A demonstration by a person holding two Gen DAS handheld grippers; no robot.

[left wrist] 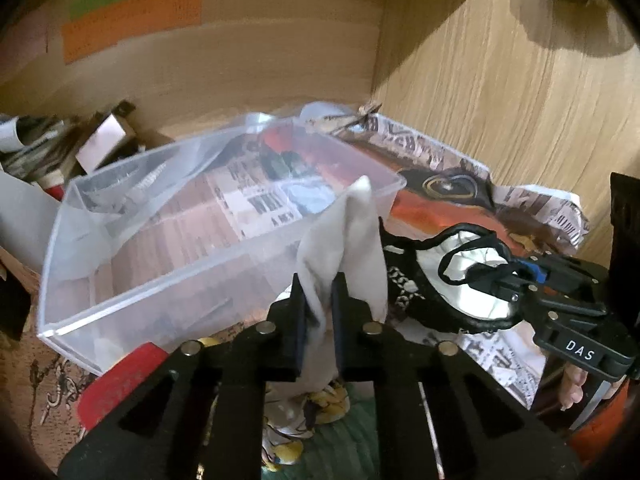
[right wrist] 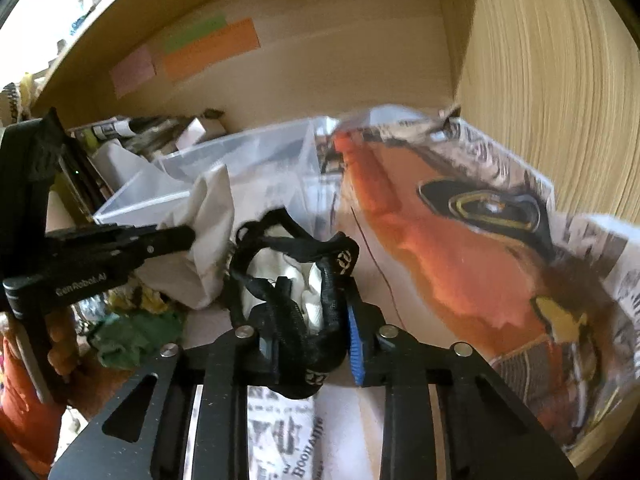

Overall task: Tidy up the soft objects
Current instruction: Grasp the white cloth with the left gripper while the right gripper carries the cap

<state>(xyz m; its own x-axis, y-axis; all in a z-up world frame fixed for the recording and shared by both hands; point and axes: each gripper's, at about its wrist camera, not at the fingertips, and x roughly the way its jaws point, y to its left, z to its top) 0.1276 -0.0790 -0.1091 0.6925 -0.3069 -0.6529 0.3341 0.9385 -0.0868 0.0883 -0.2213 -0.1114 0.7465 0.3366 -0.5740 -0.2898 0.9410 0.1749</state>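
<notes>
Nearest the left wrist camera, the left gripper is nearly closed, its two fingers pinching a fold of white cloth that stands up between them and drapes over the near corner of the clear plastic box. In the right wrist view the right gripper is clamped on a bundle of black straps and white fabric, a black-trimmed garment, with the blue pad of one finger pressed against its side. From the left camera that same garment hangs just beside the white cloth, held at its right end by the right gripper. From the right camera the left gripper reaches in from the left, touching the white cloth. Beneath both lies a printed paper sheet in orange with newsprint lettering, spread on the wooden shelf. Behind the box sits a jumble of papers and small boxes, and coloured sticky notes are on the back panel.
</notes>
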